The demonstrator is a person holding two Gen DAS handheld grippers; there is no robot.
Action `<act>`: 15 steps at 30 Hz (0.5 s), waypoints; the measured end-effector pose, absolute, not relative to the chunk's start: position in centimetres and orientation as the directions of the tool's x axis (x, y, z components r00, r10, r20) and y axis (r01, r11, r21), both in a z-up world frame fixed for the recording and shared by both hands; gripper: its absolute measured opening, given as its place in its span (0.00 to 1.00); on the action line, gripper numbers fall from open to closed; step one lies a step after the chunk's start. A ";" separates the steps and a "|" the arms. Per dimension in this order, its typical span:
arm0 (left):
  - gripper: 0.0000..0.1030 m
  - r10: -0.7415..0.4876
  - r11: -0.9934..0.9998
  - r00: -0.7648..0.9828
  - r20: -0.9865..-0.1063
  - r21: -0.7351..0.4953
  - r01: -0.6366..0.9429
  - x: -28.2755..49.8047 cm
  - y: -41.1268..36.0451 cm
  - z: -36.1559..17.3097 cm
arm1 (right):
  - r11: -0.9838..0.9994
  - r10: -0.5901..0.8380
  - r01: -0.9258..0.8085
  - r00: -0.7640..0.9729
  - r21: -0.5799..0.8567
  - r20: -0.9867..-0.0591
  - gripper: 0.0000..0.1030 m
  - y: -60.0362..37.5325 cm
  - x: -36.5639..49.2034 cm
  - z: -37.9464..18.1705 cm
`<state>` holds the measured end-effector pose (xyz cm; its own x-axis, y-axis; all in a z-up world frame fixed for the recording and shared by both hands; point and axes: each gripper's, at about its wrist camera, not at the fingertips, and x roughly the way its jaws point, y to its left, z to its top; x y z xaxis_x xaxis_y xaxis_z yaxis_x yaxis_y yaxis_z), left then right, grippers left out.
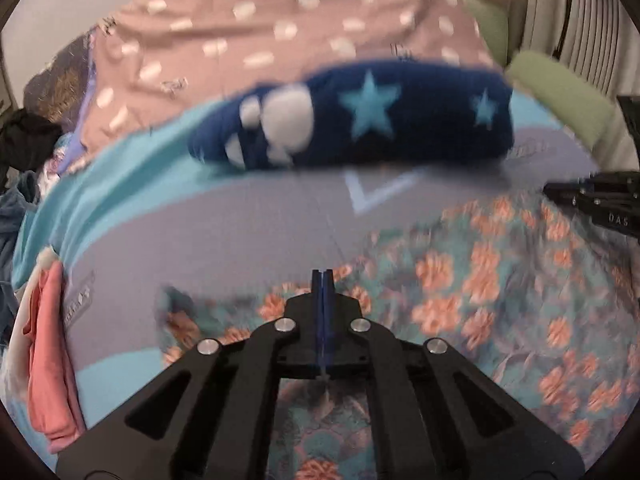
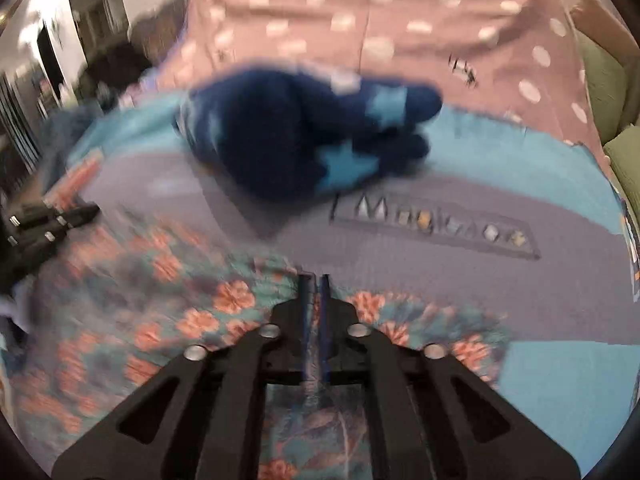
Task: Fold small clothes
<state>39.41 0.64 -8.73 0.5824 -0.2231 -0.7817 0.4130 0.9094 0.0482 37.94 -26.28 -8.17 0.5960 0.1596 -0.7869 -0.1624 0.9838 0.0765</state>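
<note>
A small floral garment [image 1: 500,280], teal with orange flowers, lies on a grey and light-blue mat [image 1: 208,232]. My left gripper [image 1: 322,276] is shut on the floral cloth near its left edge. My right gripper [image 2: 314,280] has its jaws nearly closed, pinching the floral garment [image 2: 160,300] at its far edge. The right gripper shows at the right edge of the left wrist view [image 1: 592,200], and the left gripper at the left edge of the right wrist view [image 2: 48,220]. Both views are blurred by motion.
A folded dark-blue fleece piece with light-blue stars [image 1: 360,120] lies on the mat behind the floral garment, also in the right wrist view [image 2: 304,140]. A pink spotted cover [image 1: 260,40] lies beyond. A pink garment [image 1: 48,360] sits at the left. Green cushions [image 1: 560,92] stand at the right.
</note>
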 end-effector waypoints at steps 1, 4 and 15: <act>0.04 -0.215 0.911 0.597 -0.773 0.062 0.408 39.0 0.7 -8.7 | 0.987 0.148 -0.139 0.610 0.078 -0.779 0.24 -26.6 37.6 -7.8; 0.26 -0.172 0.919 0.636 -0.752 0.110 0.379 37.6 1.6 -7.9 | 0.989 0.145 -0.072 0.646 0.129 -0.750 0.32 -29.1 34.8 -6.1; 0.39 -0.212 0.976 0.713 -0.668 -0.105 0.191 22.2 15.5 -4.0 | 0.932 0.255 0.038 0.639 0.360 -0.726 0.33 -37.4 12.8 -6.3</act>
<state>22.21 15.50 -4.05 0.7131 -0.2120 -0.6682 0.1914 0.9758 -0.1053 12.79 -37.41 -6.34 0.6391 0.2547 -0.7257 0.0379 0.9320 0.3604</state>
